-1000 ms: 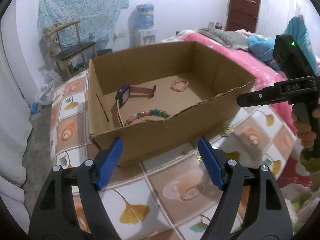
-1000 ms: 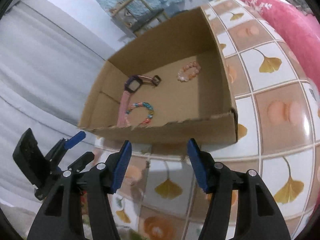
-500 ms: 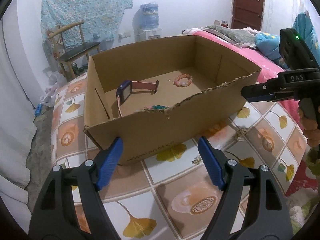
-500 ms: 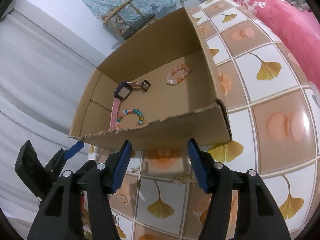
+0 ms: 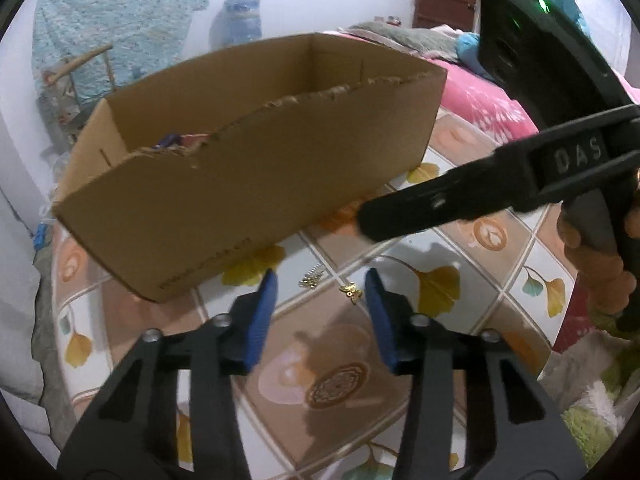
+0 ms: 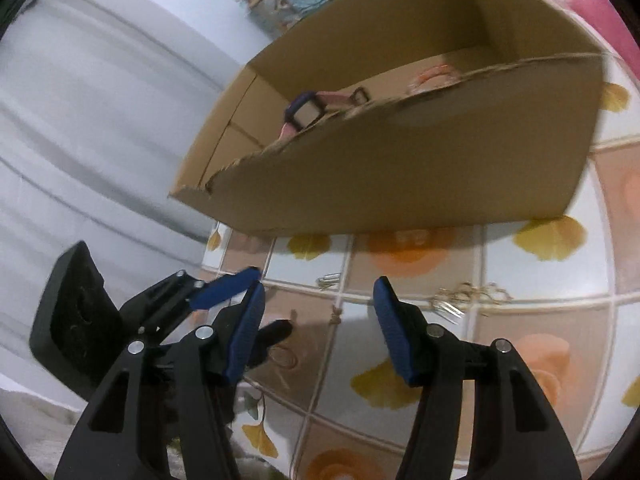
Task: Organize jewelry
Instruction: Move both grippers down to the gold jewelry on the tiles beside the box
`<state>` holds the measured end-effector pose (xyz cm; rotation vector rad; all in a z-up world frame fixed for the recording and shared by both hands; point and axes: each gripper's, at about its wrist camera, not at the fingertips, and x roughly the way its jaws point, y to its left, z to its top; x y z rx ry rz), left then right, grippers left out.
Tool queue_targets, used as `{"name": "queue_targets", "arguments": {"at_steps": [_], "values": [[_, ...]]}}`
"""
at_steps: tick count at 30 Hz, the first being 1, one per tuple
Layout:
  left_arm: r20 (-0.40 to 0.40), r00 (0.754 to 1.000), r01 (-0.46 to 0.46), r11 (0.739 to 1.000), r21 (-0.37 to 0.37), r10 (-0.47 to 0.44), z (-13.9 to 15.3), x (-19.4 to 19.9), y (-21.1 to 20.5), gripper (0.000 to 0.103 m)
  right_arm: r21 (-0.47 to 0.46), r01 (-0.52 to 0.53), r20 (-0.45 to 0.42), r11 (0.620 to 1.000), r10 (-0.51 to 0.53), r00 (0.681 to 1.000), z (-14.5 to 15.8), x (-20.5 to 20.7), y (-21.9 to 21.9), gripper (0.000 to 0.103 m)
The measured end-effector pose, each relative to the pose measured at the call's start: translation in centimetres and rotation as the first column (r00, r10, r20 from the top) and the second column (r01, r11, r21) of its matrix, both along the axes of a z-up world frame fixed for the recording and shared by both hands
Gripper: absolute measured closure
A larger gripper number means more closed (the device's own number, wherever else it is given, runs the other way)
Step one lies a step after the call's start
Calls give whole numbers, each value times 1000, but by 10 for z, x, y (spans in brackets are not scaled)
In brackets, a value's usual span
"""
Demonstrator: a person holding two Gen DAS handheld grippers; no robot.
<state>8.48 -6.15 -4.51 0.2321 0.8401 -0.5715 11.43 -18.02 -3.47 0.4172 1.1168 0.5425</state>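
A cardboard box [image 5: 256, 184] stands on the tiled tabletop [image 5: 340, 364]. Its near wall hides most of the inside. In the right wrist view a purple watch with a pink strap [image 6: 306, 114] and a pink bead bracelet [image 6: 434, 76] show over the torn rim. Small gold pieces [image 5: 312, 277] and a gold earring [image 5: 351, 292] lie on the table in front of the box. My left gripper [image 5: 322, 300] hangs low over them, its jaws closing, pads touching nothing. My right gripper [image 6: 320, 308] is closing too, empty, near a gold chain [image 6: 468, 296].
One finger of the right gripper [image 5: 440, 204] reaches in from the right, just above the left one. A thin hoop [image 6: 285, 356] lies on the table by the left gripper's finger [image 6: 224, 289]. A pink bed [image 5: 488, 108] lies behind, a chair [image 5: 80, 68] at back left.
Both grippers have dropped and moved closer together in front of the box. The left jaws have narrowed a lot, the right ones a little. The box's near wall now hides most of its contents.
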Motion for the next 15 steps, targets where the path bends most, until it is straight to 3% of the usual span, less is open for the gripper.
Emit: {"name": "queue_targets", "arguments": {"at_steps": [6,15], "values": [[-45,999,6,1000,1,-6,-11,12,-1,78,-17,-5,-27,1000,5,1000,-10,3,9,65],[-95,995,20,999,49,-15,-22,23,-6,79,-10,-1,-62,1000,1,998,-23,19,9,72]]}}
